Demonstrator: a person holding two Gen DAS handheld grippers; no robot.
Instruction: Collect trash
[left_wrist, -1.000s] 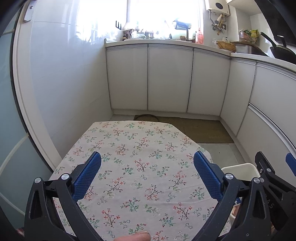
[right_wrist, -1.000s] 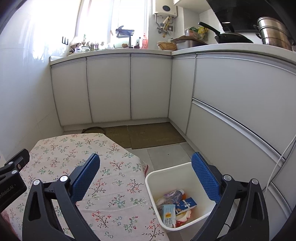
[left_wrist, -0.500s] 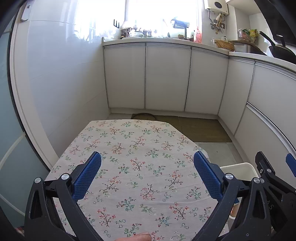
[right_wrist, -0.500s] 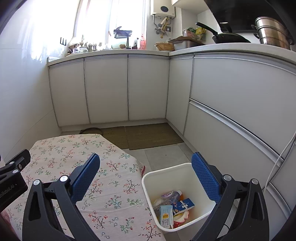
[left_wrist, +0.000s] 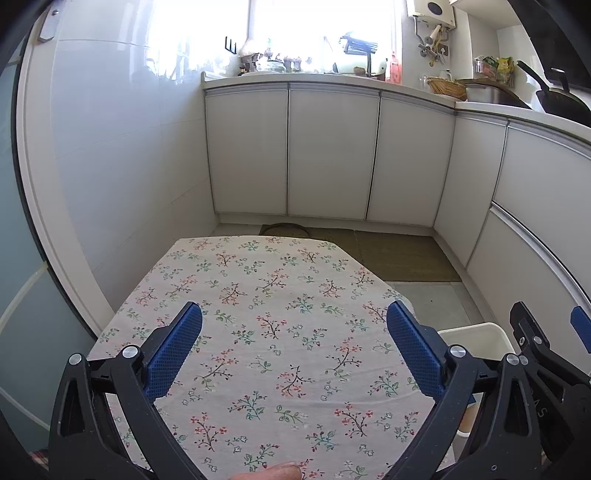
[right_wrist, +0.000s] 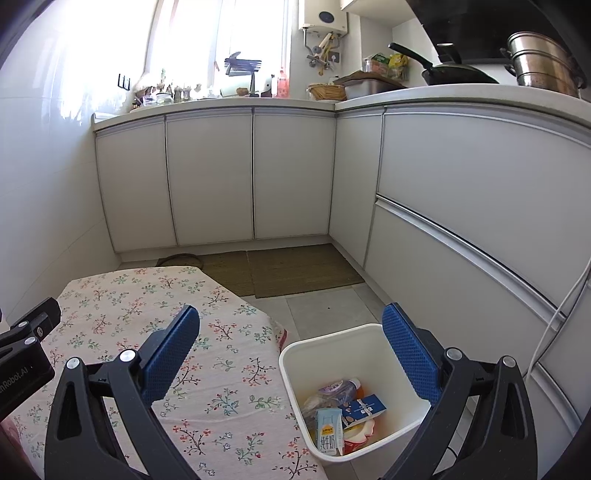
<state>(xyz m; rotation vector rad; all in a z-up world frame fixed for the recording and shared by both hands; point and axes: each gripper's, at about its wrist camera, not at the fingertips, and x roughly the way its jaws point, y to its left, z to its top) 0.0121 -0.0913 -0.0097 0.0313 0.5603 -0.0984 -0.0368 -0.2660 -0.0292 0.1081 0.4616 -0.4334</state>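
Left gripper (left_wrist: 294, 345) hangs over the floral-cloth counter (left_wrist: 258, 295), jaws wide, nothing btwn the blue pads (left_wrist: 173, 354). Right gripper (right_wrist: 290, 347) sits over the counter's right edge w/ jaws wide too, empty; its right pad lies above the bin. White bin (right_wrist: 295, 373) stands on the floor just beside the counter, right side, upright. Trash is inside it: a milk carton (right_wrist: 328, 430) w/ blue-and-white print standing near the front, a dark blue box (right_wrist: 364, 406) tilted next to it, a clear plastic bottle (right_wrist: 338, 389) w/ orange cap lying behind, plus some white and red scraps at the bottom, can't tell what. In the left view only the bin's rim (left_wrist: 476, 334) shows, past the right pad, w/ part of the right gripper at far right. White cabinets (right_wrist: 210, 177) line the back and right walls; brown mats (right_wrist: 295, 269) on the floor in front. Wok (right_wrist: 450, 74) and steel pots (right_wrist: 543, 62) up on the worktop at right.
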